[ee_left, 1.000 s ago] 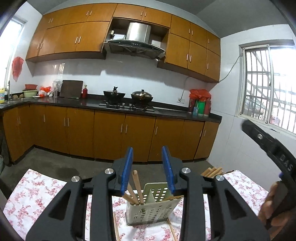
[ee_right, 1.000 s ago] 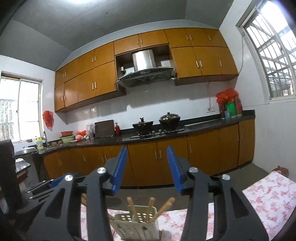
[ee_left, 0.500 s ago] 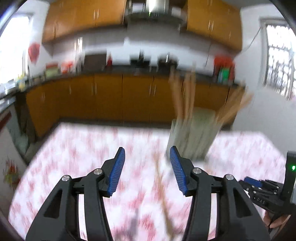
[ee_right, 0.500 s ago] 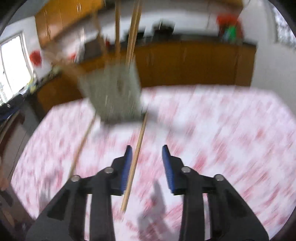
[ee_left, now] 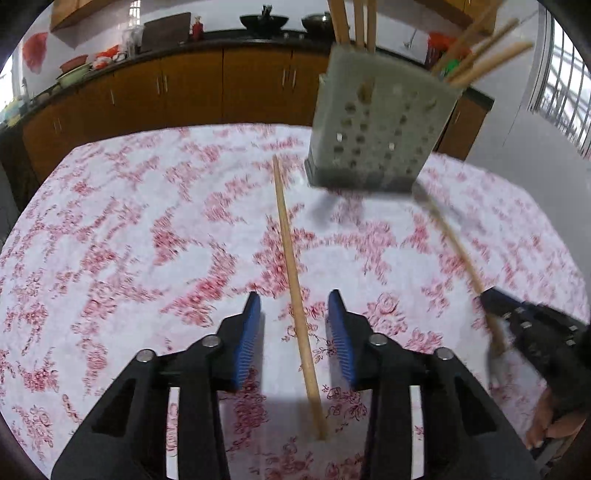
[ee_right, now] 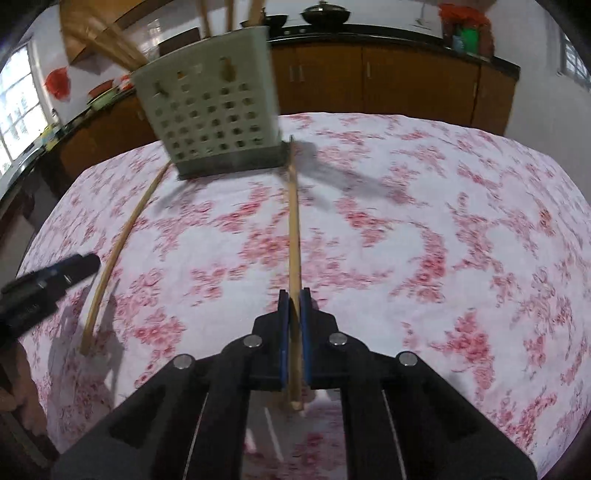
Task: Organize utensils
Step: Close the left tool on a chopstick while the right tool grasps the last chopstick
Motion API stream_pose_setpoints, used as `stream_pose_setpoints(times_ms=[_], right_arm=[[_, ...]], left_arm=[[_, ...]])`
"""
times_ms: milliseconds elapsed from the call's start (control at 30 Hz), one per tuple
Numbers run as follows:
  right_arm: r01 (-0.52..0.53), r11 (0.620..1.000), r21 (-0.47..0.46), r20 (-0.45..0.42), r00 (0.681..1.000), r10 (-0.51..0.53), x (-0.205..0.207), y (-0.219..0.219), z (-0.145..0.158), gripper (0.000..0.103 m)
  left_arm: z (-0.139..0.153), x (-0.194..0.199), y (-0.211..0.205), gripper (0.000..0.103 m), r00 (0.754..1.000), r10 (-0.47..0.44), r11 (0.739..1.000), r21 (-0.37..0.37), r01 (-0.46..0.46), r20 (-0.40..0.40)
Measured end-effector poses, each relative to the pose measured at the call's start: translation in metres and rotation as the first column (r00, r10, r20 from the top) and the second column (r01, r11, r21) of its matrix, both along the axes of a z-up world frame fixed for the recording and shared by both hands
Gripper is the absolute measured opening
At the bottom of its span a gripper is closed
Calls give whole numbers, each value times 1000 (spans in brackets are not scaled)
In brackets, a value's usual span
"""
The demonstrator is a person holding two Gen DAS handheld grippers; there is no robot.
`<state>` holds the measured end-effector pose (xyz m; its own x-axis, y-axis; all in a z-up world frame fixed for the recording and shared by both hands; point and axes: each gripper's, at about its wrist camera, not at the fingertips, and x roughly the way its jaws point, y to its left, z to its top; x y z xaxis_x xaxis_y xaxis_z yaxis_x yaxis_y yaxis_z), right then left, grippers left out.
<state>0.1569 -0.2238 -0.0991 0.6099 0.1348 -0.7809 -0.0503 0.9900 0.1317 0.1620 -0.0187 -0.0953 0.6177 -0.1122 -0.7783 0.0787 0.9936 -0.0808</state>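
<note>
A pale perforated utensil holder (ee_left: 376, 133) with several wooden chopsticks stands on the floral tablecloth; it also shows in the right wrist view (ee_right: 214, 107). A loose chopstick (ee_left: 295, 295) lies on the cloth between the open fingers of my left gripper (ee_left: 294, 314). My right gripper (ee_right: 294, 299) is shut on a second chopstick (ee_right: 293, 229) whose far tip reaches the holder's base. That chopstick (ee_left: 458, 251) and the right gripper (ee_left: 535, 325) show at the right of the left wrist view. The left gripper (ee_right: 44, 284) shows at the left edge of the right wrist view.
The table with its red-flowered cloth (ee_left: 147, 240) fills both views. Behind it runs a kitchen counter with brown cabinets (ee_left: 192, 88), pots on a stove (ee_right: 325, 16) and a window (ee_left: 569, 74) at the right.
Both grippers tipped down from the kitchen view to the table. My right gripper closed on a chopstick. My left gripper came down open around the other chopstick.
</note>
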Motion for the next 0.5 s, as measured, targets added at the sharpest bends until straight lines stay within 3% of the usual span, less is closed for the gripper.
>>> stream_pose_setpoints(times_ms=[167,500], right_arm=[[-16,1000,-24,11,1000,16,-3,4,-1,8],[4,998,-66,24,1000,-3,20,11,-1,8]], left_arm=[[-10,7,-6,9,1000,11,997,72,-11,-1],[-7,27,45,8,995,95,992,87,-95,1]])
